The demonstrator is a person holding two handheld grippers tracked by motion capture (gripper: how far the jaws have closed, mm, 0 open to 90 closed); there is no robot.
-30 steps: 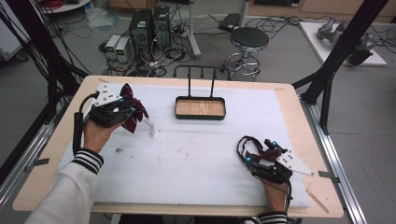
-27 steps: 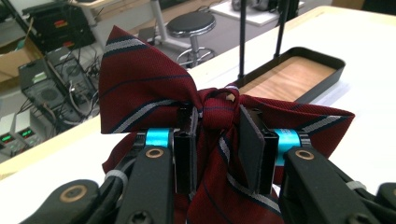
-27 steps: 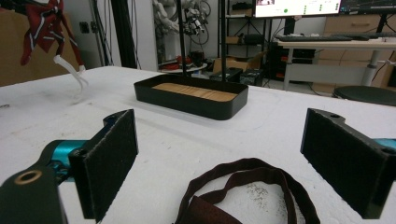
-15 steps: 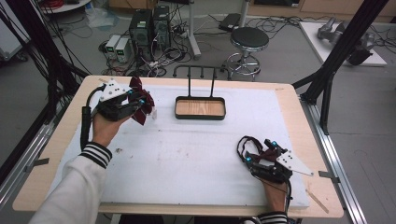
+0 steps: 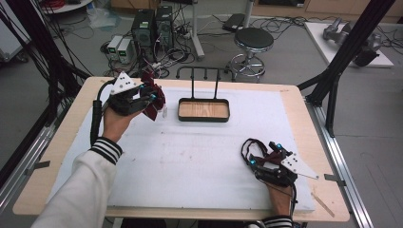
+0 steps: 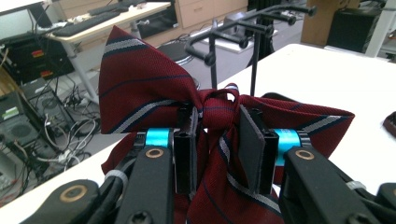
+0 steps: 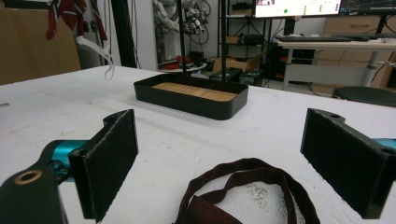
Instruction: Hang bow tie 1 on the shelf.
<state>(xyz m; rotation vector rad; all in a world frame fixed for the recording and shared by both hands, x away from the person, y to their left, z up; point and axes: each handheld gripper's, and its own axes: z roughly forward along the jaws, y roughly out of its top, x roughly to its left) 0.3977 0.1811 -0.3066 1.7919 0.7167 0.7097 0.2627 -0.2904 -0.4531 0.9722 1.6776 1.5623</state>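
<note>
Two tools show from the high view: our left tool (image 5: 151,98), clamped on the dark red bow tie (image 5: 154,99), has lifted from the tabletop's (image 5: 190,161) left edge toward its far left corner, nearer the black stand (image 5: 203,109), while our right tool (image 5: 264,159) has stayed near the near right corner. Through the left gripper view the pads pinch the bow tie's knot (image 6: 217,109) with the stand's pegs (image 6: 243,37) just ahead, so we judge hanging comes next. Through the right gripper view the jaws stand apart around a dark strap loop (image 7: 243,189) lying on the tabletop.
</note>
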